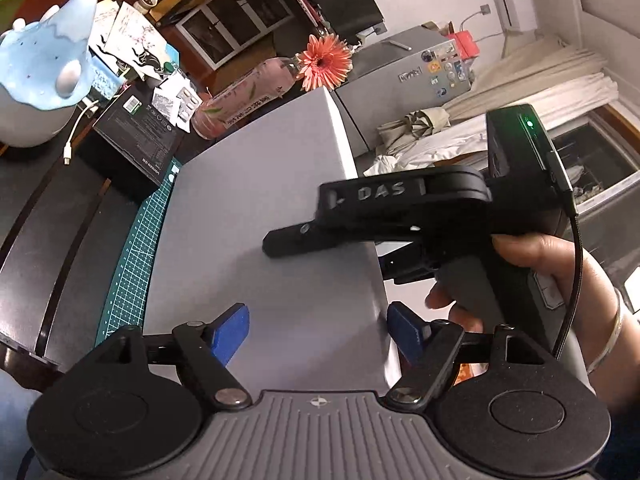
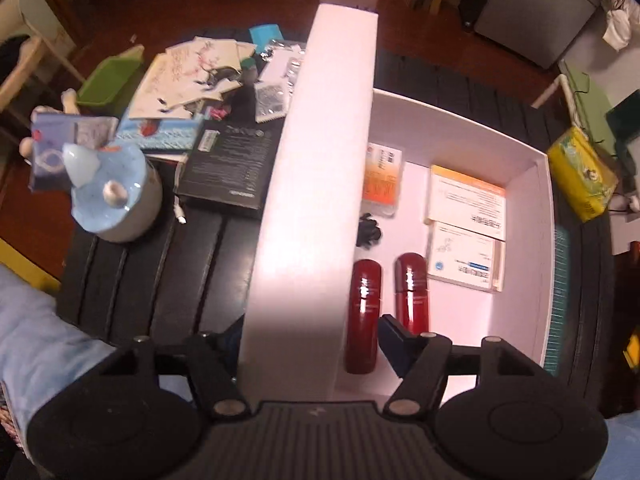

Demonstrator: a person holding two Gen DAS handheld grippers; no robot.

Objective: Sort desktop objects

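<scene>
A white lid [image 2: 320, 160] stands tilted over the left side of an open white box [image 2: 536, 208]. Inside the box lie two dark red tubes [image 2: 362, 312], two medicine cartons [image 2: 466, 196], an orange packet [image 2: 382, 178] and a small black item [image 2: 368, 232]. My right gripper [image 2: 312, 340] points down and straddles the lid's near end. It is open: the right pad is clear of the lid and the left one is hidden behind it. In the left wrist view the lid [image 1: 260, 208] fills the middle. My left gripper [image 1: 318, 334] is open over its near right edge. A hand [image 1: 520, 280] holds the right gripper there.
A blue-and-white ceramic figure [image 2: 112, 196] stands left of the box, with a black carton [image 2: 228, 168], a white cable and loose papers [image 2: 188, 76] behind it. A pink flower [image 1: 324, 60] in a bottle sits at the far end. A green cutting mat [image 1: 136, 260] lies under the box; a yellow pack [image 2: 580, 176] lies to the right.
</scene>
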